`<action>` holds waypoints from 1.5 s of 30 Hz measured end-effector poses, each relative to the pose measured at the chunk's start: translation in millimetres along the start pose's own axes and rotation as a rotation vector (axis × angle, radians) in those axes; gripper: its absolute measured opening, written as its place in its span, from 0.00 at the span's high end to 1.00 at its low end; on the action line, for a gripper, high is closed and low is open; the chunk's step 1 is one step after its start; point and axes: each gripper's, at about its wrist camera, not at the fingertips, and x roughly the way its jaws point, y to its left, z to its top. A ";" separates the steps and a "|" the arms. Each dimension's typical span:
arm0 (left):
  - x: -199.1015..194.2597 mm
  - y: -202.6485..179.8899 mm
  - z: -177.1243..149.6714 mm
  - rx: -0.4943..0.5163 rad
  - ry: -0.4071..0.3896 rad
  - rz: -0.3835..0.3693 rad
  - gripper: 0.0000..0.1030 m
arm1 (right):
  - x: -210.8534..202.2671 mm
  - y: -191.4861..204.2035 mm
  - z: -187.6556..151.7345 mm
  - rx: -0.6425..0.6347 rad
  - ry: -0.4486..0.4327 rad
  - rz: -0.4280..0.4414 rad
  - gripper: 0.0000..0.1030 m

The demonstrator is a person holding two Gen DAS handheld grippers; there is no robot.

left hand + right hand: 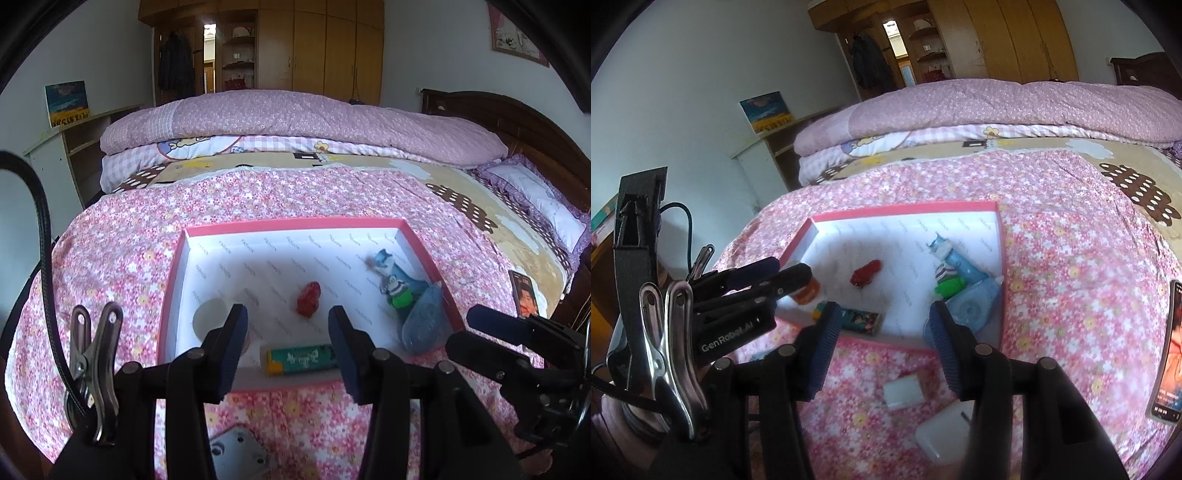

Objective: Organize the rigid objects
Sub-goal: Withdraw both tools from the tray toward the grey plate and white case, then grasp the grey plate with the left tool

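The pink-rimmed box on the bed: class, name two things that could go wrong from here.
1. The box sits on a soft quilt, so pressing inside could tip it.
2. Two white chargers lie outside beneath the right gripper; its empty jaws could nudge them aside.

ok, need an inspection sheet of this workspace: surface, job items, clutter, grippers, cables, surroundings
Surface: bed with pink floral cover.
Job's things: pink-rimmed box holds red toy, green lighter, blue figure, blue tape dispenser, orange-lidded jar.
Clutter: white charger, white case and phone on the cover outside the box.
Grippers: left gripper and right gripper open, empty.
Cables: black cable at left.
Surroundings: folded quilts, wooden wardrobe.
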 end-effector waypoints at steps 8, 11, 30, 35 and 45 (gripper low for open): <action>-18.7 3.5 -10.7 -0.014 -0.012 -0.003 0.53 | -12.8 5.3 -10.2 0.016 0.005 0.013 0.51; -24.7 4.9 -15.1 -0.016 -0.015 -0.004 0.53 | -16.8 6.4 -13.0 0.019 0.008 0.018 0.51; -54.4 16.8 -56.3 -0.072 0.012 -0.001 0.53 | -38.6 6.9 -50.5 0.043 0.042 0.042 0.51; -58.4 23.0 -66.0 -0.090 0.024 -0.004 0.53 | -39.4 3.8 -60.8 0.047 0.059 0.030 0.51; -58.5 42.5 -90.4 -0.164 0.061 0.042 0.52 | -30.6 -1.3 -80.6 0.054 0.102 0.018 0.51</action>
